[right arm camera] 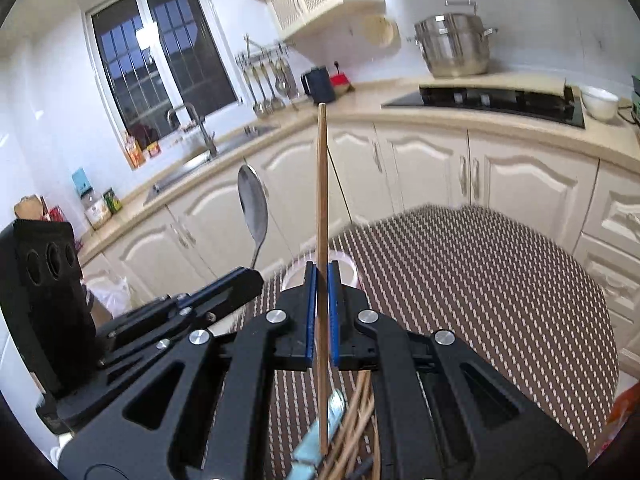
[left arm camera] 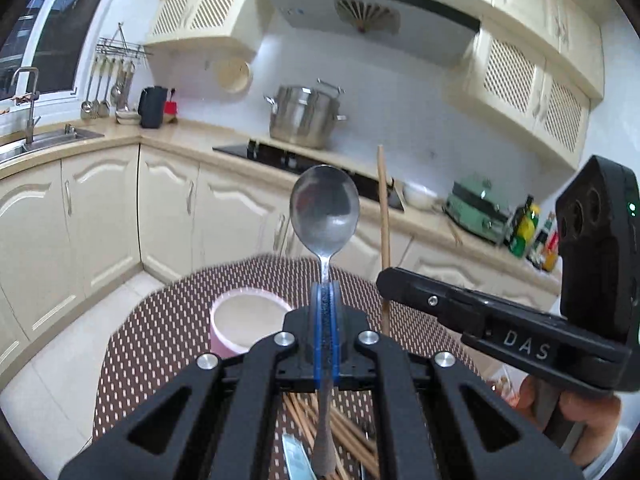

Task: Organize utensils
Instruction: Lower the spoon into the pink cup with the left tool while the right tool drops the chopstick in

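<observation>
With the left gripper [left arm camera: 326,296] clamped on a spoon [left arm camera: 325,208] and the right gripper [right arm camera: 321,280] on a chopstick [right arm camera: 322,184], both lifted, next comes lowering each into the pink cup [left arm camera: 248,320] at ten o'clock.

The pink cup [left arm camera: 248,322] is partly hidden behind the left tool [left arm camera: 326,300] in the left wrist view and blurred in the right. The loose chopsticks [right arm camera: 356,432] and the spoon [left arm camera: 324,216] handle's end run off the bottom edge.

spoon [left arm camera: 325,204] left of chopstick [left arm camera: 383,208]
</observation>
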The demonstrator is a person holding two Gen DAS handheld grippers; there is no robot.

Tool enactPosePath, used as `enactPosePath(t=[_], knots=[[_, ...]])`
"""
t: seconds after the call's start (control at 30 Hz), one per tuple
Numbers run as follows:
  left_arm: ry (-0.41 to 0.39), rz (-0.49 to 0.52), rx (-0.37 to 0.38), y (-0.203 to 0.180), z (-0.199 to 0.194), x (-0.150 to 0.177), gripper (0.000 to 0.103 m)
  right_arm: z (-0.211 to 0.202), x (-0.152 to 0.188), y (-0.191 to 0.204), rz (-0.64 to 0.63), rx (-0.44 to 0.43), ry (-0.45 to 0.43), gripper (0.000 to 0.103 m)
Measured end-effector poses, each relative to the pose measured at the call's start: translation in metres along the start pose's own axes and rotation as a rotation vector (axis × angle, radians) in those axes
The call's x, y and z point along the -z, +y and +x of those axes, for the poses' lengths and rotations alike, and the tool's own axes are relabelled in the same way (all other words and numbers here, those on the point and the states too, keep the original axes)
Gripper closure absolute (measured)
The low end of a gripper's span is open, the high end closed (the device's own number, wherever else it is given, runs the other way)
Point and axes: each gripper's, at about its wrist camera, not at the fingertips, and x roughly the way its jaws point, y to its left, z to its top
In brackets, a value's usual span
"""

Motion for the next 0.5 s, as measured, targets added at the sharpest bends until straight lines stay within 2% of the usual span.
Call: enactPosePath(t=[0.27, 0.5], knots=[[-0.144, -0.033, -0.051, 0.023, 0.012, -0.035, 0.1, 0.017, -0.034, 0.009, -0.005, 0.002, -0.159, 0.097], [-0.212, -0.044, -0.057, 0.034, 0.031, -0.043, 0.1, 0.037, -0.035, 0.008, -0.018, 0.031, -0.241, 0.097]])
